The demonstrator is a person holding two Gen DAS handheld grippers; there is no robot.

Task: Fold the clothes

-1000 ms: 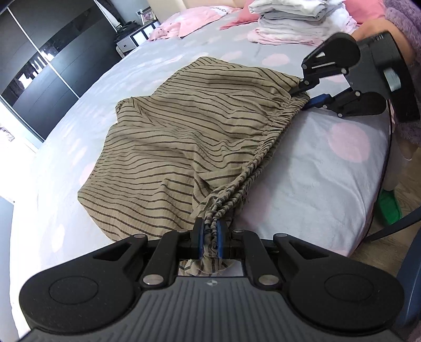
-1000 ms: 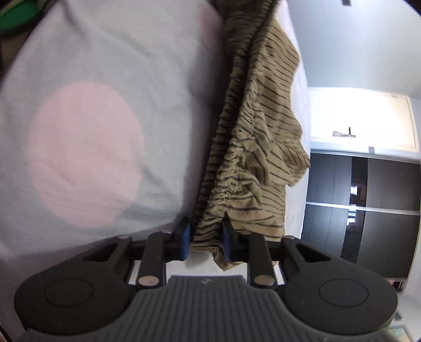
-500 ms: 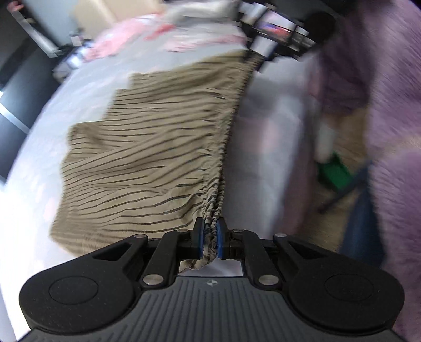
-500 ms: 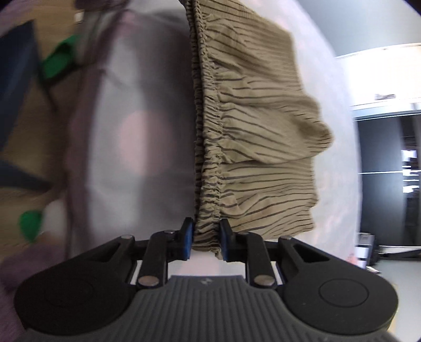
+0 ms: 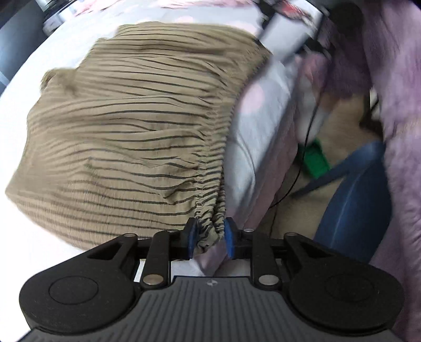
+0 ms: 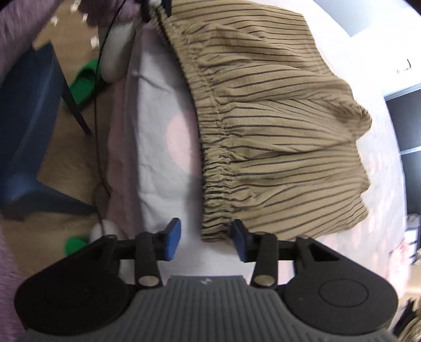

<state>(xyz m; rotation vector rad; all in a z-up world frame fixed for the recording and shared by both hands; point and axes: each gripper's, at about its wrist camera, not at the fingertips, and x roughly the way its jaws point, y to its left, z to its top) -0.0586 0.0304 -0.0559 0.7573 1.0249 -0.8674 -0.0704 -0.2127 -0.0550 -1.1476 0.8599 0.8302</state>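
Note:
A tan garment with dark stripes and an elastic waistband [image 5: 126,131] lies spread on the bed, waistband along the bed's near edge. It also shows in the right wrist view [image 6: 276,126]. My left gripper [image 5: 209,235] is open, and one end of the waistband lies loose between its blue pads [image 5: 228,236]. My right gripper [image 6: 206,243] is open at the other end of the waistband, whose corner lies on the sheet just ahead of the fingers. The left gripper's tips show at the top of the right wrist view [image 6: 156,8].
The bed sheet is pale with pink dots [image 6: 163,136]. Beside the bed are a blue stool [image 6: 23,126], a green slipper [image 6: 84,81], a black cable [image 5: 307,142] and a purple fuzzy sleeve [image 5: 394,105]. Dark wardrobe doors [image 6: 407,126] stand beyond the bed.
Both grippers held the waistband shut and stretched it along the bed's edge. Now both have opened and the waistband lies on the sheet.

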